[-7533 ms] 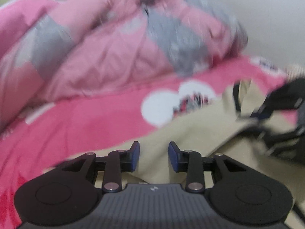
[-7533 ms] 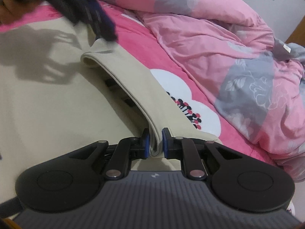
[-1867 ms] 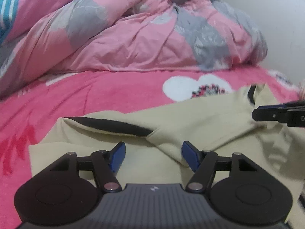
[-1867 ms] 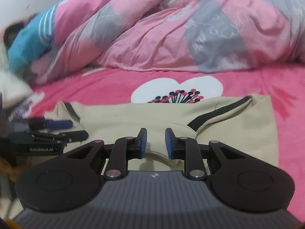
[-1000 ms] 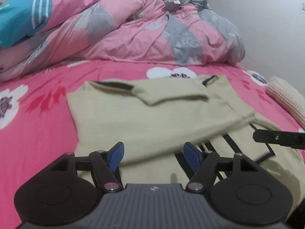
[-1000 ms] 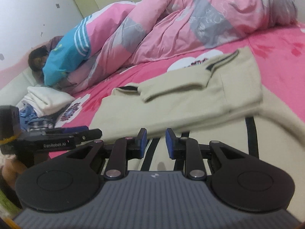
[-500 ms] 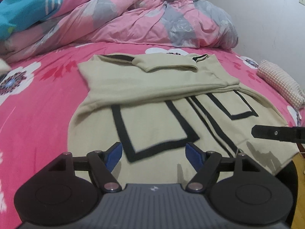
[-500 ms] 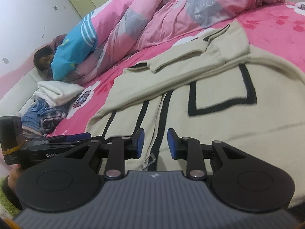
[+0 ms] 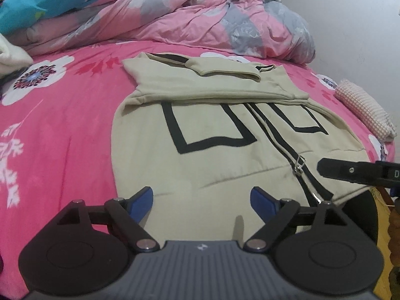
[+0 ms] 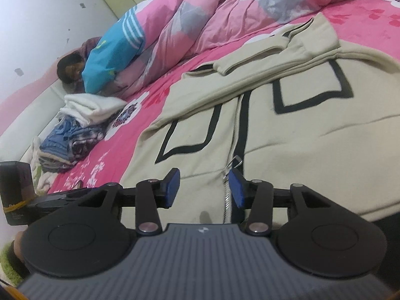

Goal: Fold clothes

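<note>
A beige zip jacket (image 9: pixel 215 130) with black rectangle trim lies flat on the pink bed, its sleeves folded across the upper part. My left gripper (image 9: pixel 201 201) hangs open over the jacket's near hem, holding nothing. The right gripper's finger (image 9: pixel 350 171) pokes in from the right edge of the left wrist view. In the right wrist view the same jacket (image 10: pixel 287 122) spreads ahead, and my right gripper (image 10: pixel 201 187) stands open just above the hem beside the zipper (image 10: pixel 231 165). The left gripper (image 10: pixel 40 197) shows at the far left of that view.
A pink and grey duvet (image 9: pixel 175 17) is heaped along the far side of the bed. A stack of folded clothes (image 10: pixel 75 125) sits at the left. A checked cloth (image 9: pixel 362 107) lies at the bed's right edge. Pink floral sheet (image 9: pixel 55 130) surrounds the jacket.
Both grippers have drawn back from the folded sleeves to the jacket's hem at the near edge of the bed. The right gripper's jaws have spread wider.
</note>
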Demonstrator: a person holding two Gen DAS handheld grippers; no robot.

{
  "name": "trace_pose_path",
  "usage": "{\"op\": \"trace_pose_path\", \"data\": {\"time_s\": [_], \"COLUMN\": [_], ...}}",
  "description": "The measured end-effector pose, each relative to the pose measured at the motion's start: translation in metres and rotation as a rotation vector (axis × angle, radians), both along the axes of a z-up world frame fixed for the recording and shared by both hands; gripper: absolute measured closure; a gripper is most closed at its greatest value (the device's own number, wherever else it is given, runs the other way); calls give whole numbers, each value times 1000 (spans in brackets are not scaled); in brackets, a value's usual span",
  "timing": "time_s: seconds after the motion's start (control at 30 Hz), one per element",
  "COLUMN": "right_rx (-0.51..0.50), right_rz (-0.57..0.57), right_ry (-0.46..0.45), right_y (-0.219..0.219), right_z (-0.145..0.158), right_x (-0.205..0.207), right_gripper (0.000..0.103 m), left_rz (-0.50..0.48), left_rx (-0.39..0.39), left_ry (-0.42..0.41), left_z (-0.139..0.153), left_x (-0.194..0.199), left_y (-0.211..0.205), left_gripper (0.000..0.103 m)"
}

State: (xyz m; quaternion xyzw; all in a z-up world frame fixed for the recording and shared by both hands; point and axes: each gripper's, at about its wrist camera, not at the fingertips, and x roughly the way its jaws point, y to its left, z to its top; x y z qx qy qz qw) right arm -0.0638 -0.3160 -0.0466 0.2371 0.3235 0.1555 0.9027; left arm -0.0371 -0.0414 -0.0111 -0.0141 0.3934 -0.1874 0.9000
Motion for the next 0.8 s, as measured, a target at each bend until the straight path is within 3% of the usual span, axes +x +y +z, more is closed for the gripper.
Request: {"op": "trace_pose_path", "data": {"time_s": [0.53, 0.67, 0.8], "right_rx": [-10, 29, 72], "right_rz": [79, 114, 150], "right_ry": [42, 43, 55], "right_y": [36, 43, 49], "right_z": [-5, -6, -8], "right_x": [-9, -9, -9], "right_gripper": [37, 23, 20], "left_rz": [94, 108, 136], "left_rx": [29, 49, 53], "left_ry": [34, 50, 96], "left_z": [-10, -14, -19], "left_x": [-40, -43, -36], "left_y": [38, 38, 39], "left_gripper": [1, 0, 0]}}
